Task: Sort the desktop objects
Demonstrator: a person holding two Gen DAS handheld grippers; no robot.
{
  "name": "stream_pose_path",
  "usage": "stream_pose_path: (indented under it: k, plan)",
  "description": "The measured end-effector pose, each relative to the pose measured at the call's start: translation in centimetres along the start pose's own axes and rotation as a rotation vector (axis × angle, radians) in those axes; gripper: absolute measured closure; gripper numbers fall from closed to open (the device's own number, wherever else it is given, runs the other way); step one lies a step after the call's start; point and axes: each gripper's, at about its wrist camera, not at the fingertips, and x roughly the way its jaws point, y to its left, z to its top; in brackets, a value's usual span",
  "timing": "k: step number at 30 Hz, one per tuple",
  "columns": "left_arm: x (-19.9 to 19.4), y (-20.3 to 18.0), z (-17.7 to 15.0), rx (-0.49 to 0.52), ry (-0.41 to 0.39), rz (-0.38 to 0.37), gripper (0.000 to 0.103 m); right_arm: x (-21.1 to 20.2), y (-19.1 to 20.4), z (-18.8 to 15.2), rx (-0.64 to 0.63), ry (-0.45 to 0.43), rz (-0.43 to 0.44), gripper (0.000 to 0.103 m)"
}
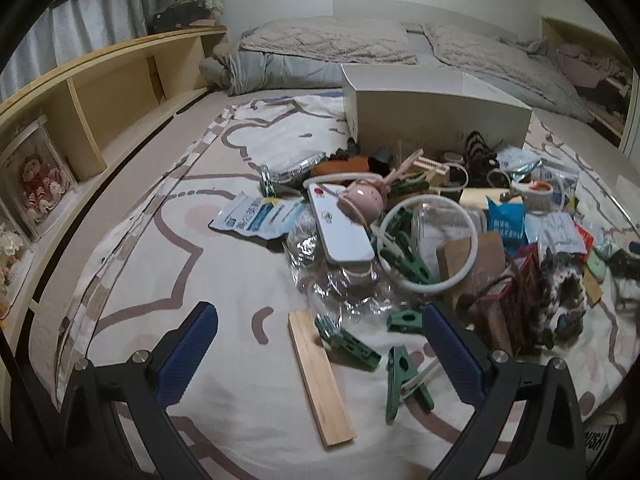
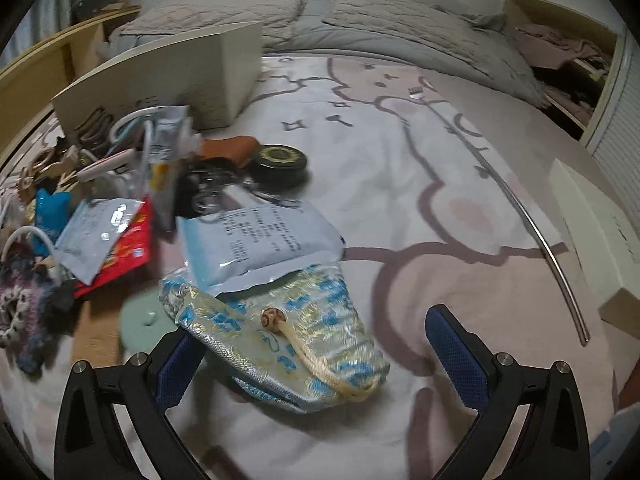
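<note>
The heap of desktop clutter (image 1: 420, 232) lies on the bed ahead of me, spreading out from the foot of a white cardboard box (image 1: 436, 108). Just in front of my left gripper (image 1: 320, 352) lie a flat strip of pale wood (image 1: 320, 376) and several green plastic clothes pegs (image 1: 402, 380); its blue ribbed pads stand wide apart and grip nothing. Beyond them sit a glossy white rectangular device (image 1: 344, 228), a thin white ring (image 1: 430, 240) and crinkled clear plastic wrap (image 1: 340, 280). My right gripper (image 2: 316, 356) is also spread open and empty, with a woven blue-and-gold fabric pouch (image 2: 304, 332), closed by a cream cord and bead, lying between its fingers. A pale blue foil packet (image 2: 260, 240) overlaps the pouch. Everything rests on a soft cream blanket (image 1: 224, 280) with mauve cartoon outlines. Quilted grey pillows (image 1: 328, 40) lie at the headboard, and a wooden shelf (image 1: 104, 92) runs along the left.
</note>
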Motion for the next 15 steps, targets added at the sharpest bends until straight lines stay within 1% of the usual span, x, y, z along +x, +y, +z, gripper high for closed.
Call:
stream_pose_path:
  k: [3,5,8,12,13,15]
  plan:
    - [0.2,-0.2,-0.5,0.030,0.030,0.017,0.000,0.4,-0.8,-0.1,0.001,0.013,-0.032,0.000]
    - [0.3,0.0,-1.1,0.033,0.053,0.013,0.000,0.5,-1.5,-0.2,-0.008,0.018,-0.058,0.000]
    - [0.3,0.4,-1.7,0.012,0.091,0.000,0.000,1.0,-2.8,-0.2,-0.001,0.029,-0.098,0.000]
    - [0.7,0.5,-2.1,0.001,0.137,-0.006,0.000,1.5,-4.9,-0.2,0.049,0.047,-0.159,0.000]
    - [0.6,0.6,-2.2,-0.005,0.137,-0.010,0.000,1.7,-5.6,-0.2,0.062,0.055,-0.189,0.000]
    - [0.5,0.7,-2.3,-0.014,0.137,-0.013,0.000,2.0,-6.4,-0.3,0.071,0.059,-0.216,0.000]
